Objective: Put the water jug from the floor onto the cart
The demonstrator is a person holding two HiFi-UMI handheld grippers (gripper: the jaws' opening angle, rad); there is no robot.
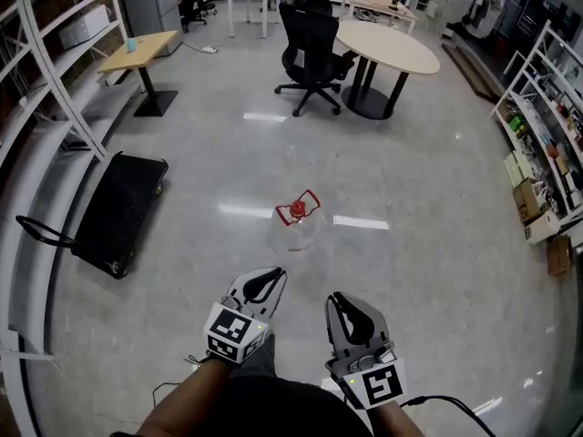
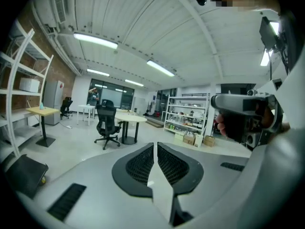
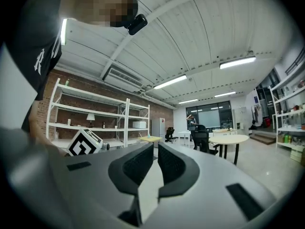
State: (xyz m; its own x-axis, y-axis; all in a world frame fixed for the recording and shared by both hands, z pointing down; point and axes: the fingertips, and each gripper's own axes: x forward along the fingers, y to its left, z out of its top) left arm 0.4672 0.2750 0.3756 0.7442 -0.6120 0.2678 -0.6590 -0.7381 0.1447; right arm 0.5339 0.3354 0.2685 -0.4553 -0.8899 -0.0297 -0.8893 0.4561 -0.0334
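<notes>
A clear water jug [image 1: 296, 226] with a red cap and red handle stands upright on the shiny floor, in the middle of the head view. The black flat cart [image 1: 118, 209] sits on the floor to its left, its loop handle lying toward me; one corner of the cart [image 2: 23, 173] shows in the left gripper view. My left gripper [image 1: 276, 275] [image 2: 155, 148] and right gripper [image 1: 336, 298] [image 3: 155, 148] hover side by side, short of the jug and apart from it. Both are shut with nothing between the jaws. Neither gripper view shows the jug.
White racks [image 1: 55, 89] line the left wall behind the cart. A black office chair [image 1: 310, 48] and a round table [image 1: 387, 48] stand beyond the jug. Stocked shelves [image 1: 537, 153] and boxes run along the right side. A small wooden table [image 1: 141, 51] is at far left.
</notes>
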